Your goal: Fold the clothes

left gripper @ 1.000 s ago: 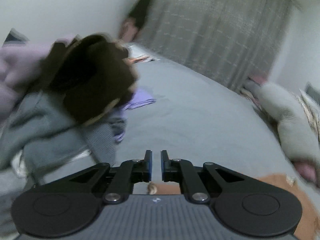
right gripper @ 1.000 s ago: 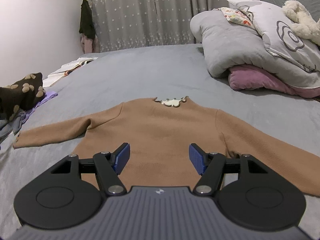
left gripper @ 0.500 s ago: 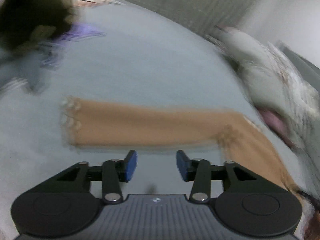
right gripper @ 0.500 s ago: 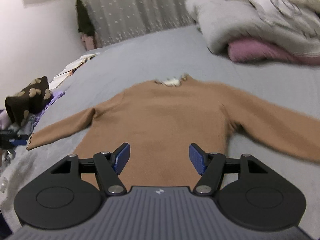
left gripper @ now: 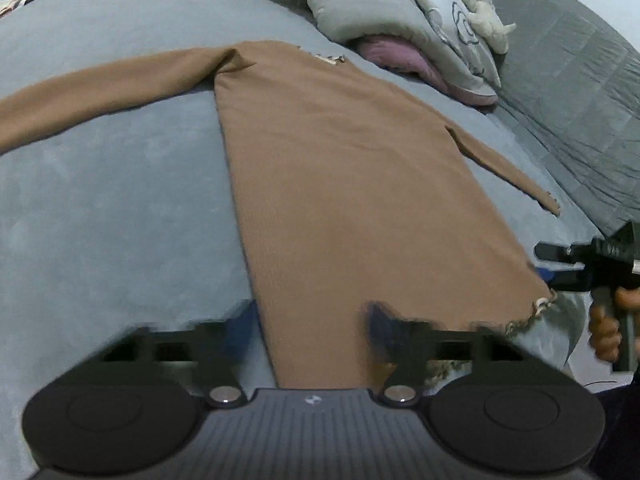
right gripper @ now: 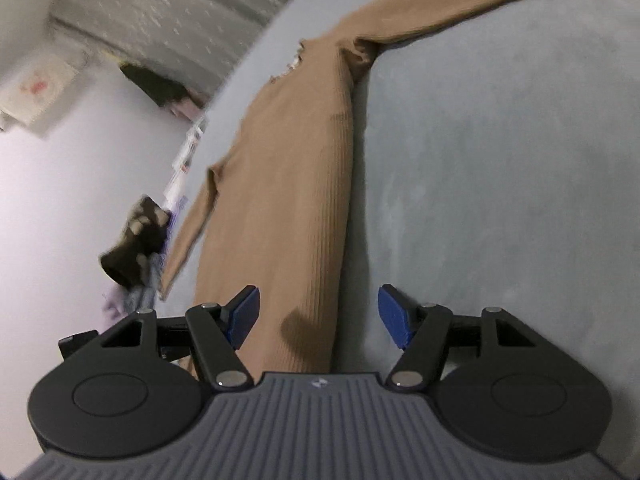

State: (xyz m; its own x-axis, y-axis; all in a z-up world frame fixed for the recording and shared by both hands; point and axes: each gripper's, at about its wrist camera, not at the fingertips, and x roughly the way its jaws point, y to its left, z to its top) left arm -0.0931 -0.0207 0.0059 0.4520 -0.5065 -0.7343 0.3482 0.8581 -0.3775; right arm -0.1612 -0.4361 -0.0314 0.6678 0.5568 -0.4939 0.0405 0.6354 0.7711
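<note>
My two open tools, left [left gripper: 310, 322] and right [right gripper: 318, 316], straddle the brown sweater's [left gripper: 340, 168] hem corners, spread flat on the bed [left gripper: 112, 208] for folding.

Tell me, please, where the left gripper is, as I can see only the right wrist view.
Observer: The left gripper is open at the sweater's hem, one finger over the bed and the other over the fabric.
Operator: Thank you. Where is my gripper along that hem?
Observer: The right gripper is beside the hem's right corner. I cannot tell whether it touches.
Operator: How does the right sleeve end?
Observer: The right sleeve lies flat and straight, and its cuff rests on the bed.
</note>
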